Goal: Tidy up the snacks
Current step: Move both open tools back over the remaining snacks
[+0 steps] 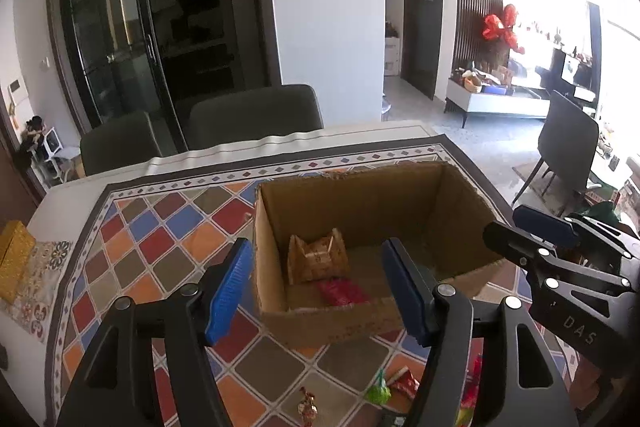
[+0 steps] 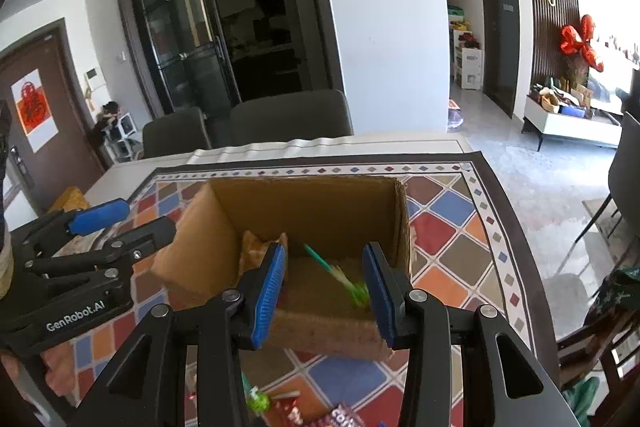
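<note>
While I look along both claws, the bench [image 1: 132, 183] fills the lower half of each view under a patterned tile-print cloth [image 1: 168, 239], with bare cloth open on either side of the cardboard box [image 1: 360, 187] and two dark chairs [image 1: 256, 115] pushed up at the far edge. My box stands open-topped near the middle of the cloth, its near wall just ahead of both claws and its far rim close to the cloth's dark border. Inside, against the left wall, I see a tan paper-wrapped snack [image 1: 316, 259] and in front of it a red packet [image 1: 342, 291] on the box floor. From the right wrist view a green-stemmed lollipop [image 2: 352, 285] shows blurred over the box floor between my right claw's pads, touching neither. My left claw [image 1: 320, 291] is spread wide with nothing between its pads, framing the box's near left corner. My right claw [image 2: 324, 291] stands partly spread, gripping nothing. More loose snacks [image 1: 384, 387] lie on the cloth below the claws, nearer me than the box.
</note>
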